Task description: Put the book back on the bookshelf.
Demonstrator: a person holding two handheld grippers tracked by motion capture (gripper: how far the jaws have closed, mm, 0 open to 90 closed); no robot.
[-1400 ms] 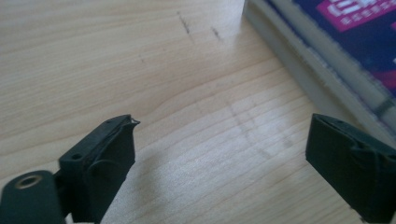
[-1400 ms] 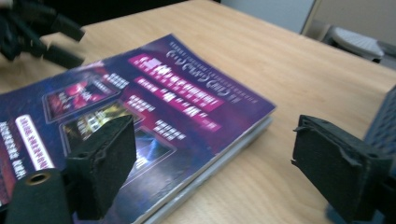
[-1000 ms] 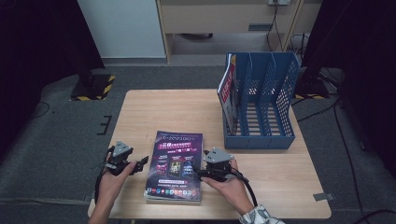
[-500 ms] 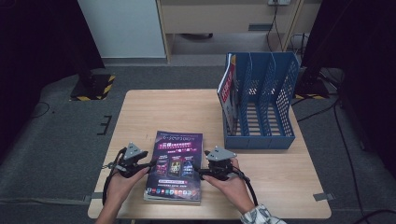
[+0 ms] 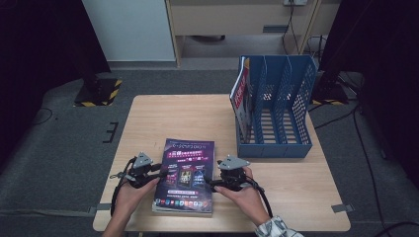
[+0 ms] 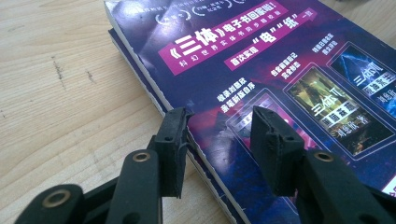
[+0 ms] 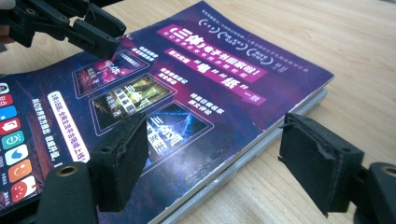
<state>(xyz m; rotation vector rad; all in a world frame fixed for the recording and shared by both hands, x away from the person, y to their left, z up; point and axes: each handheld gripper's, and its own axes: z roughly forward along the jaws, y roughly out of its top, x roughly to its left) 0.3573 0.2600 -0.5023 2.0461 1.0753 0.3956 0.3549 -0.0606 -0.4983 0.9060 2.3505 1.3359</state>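
A purple magazine [image 5: 184,173] lies on top of a second one at the front of the wooden table [image 5: 197,116]. My left gripper [image 5: 157,174] is at its left edge. In the left gripper view the jaws [image 6: 219,119] straddle that edge, one beside the stack and one over the cover [image 6: 280,70]; they have just been closing, and a gap still shows. My right gripper [image 5: 211,185] is at the right edge. Its jaws [image 7: 217,135] stand wide and have just been opening, one over the cover [image 7: 196,70], one over bare wood. The left gripper [image 7: 93,32] shows across the cover.
A blue file holder [image 5: 284,118] with three slots stands at the table's back right; a red magazine [image 5: 240,98] stands in its leftmost slot. Bare wood lies behind the magazines and to the right of my right hand.
My left gripper has moved right, up to the magazine's left edge, and its jaws have narrowed. The right hand has stayed at the right edge.
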